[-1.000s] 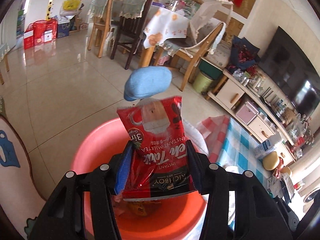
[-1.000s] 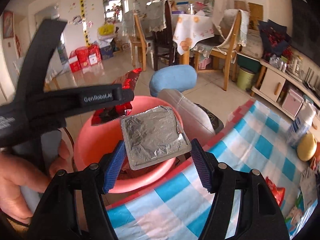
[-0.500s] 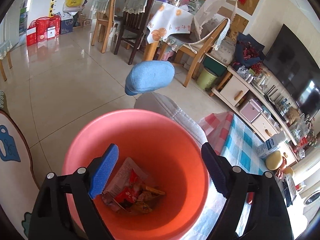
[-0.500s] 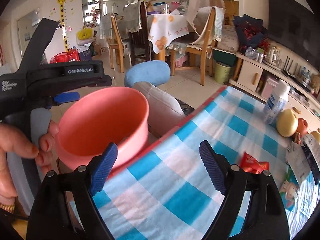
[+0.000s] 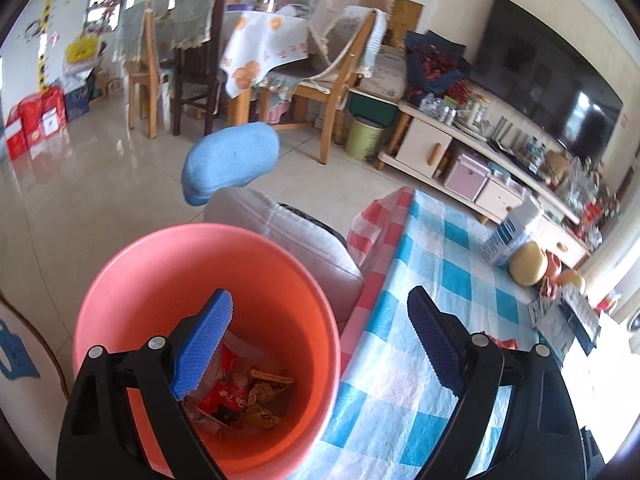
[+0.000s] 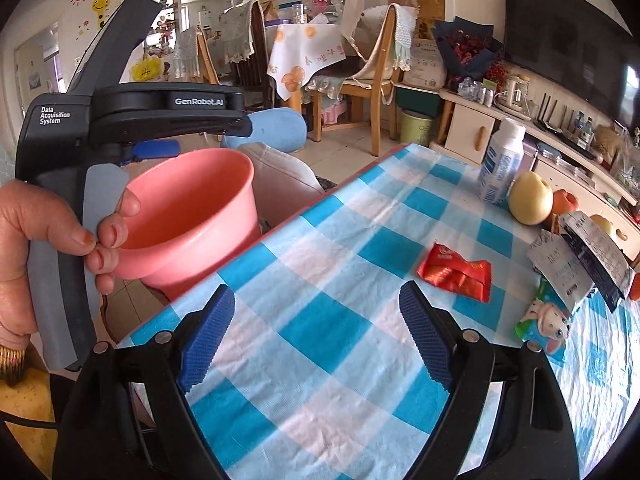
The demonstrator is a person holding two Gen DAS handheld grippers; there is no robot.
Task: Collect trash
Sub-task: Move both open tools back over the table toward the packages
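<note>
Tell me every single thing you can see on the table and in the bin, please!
Round plastic bin: one, salmon-pink, beside the table's left edge.
Crumpled wrappers: several, red and yellow, at the bin's bottom.
Checked tablecloth: one, blue and white, covering the table.
Crinkled foil wrapper: one, red, on the cloth, right of centre.
Plastic bottle: one, white with blue label, upright at the far edge.
Round fruit: one, pale yellow, beside the bottle.
Cartoon packet: one, green and blue, near the right edge.
Printed paper packets: a few, white and dark, right edge.
Left gripper: black, blue pads, open above the bin, empty.
Right gripper: same colours, open over the cloth, empty.
Hand: one, holding the left gripper's handle.
</note>
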